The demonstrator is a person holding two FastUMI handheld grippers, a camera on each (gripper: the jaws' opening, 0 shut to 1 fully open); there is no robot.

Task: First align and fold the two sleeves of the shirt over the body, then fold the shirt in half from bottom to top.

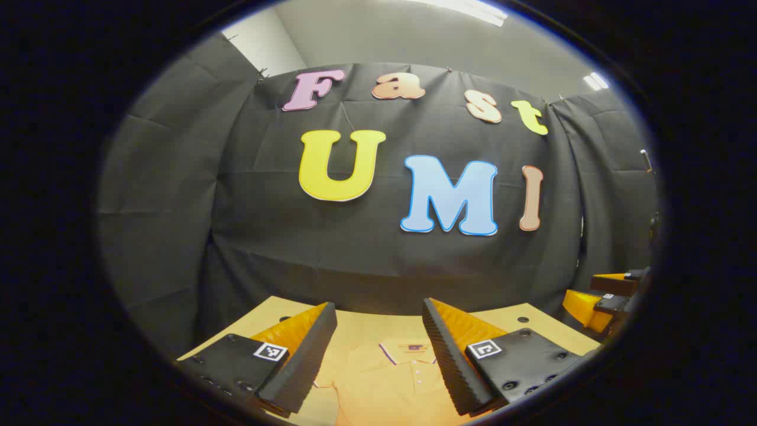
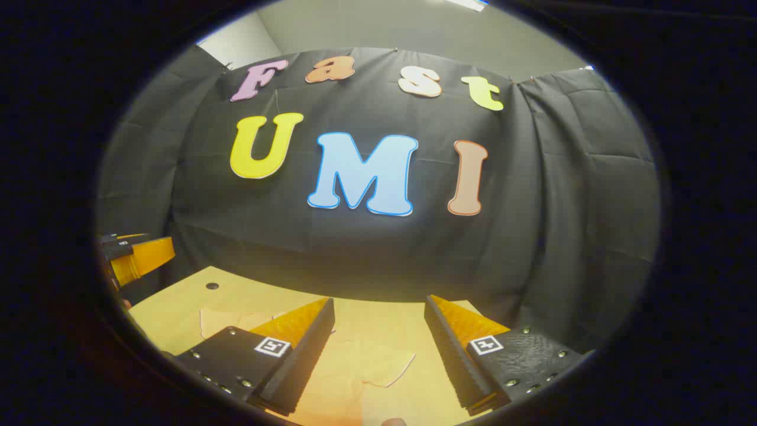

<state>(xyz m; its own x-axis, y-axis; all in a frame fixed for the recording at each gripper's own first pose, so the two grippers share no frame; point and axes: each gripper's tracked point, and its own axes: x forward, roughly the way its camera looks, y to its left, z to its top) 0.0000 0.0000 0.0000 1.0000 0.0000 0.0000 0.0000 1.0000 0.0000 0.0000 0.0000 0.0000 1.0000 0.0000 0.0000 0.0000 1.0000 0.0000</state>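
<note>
A pale orange polo shirt (image 1: 387, 378) lies flat on the wooden table (image 1: 366, 324), collar toward the far wall. My left gripper (image 1: 378, 337) hovers open above the collar and chest with nothing between its fingers. In the right gripper view one short sleeve (image 2: 378, 364) of the shirt spreads out on the table (image 2: 177, 307), and my right gripper (image 2: 378, 331) hangs open over it, holding nothing. The other gripper shows at the right edge of the left gripper view (image 1: 603, 302) and at the left edge of the right gripper view (image 2: 133, 254).
The black cloth wall stands close behind the table's far edge. Small dark holes (image 2: 212, 286) dot the tabletop near its far corners (image 1: 523, 319). Bare table lies beyond the shirt's collar.
</note>
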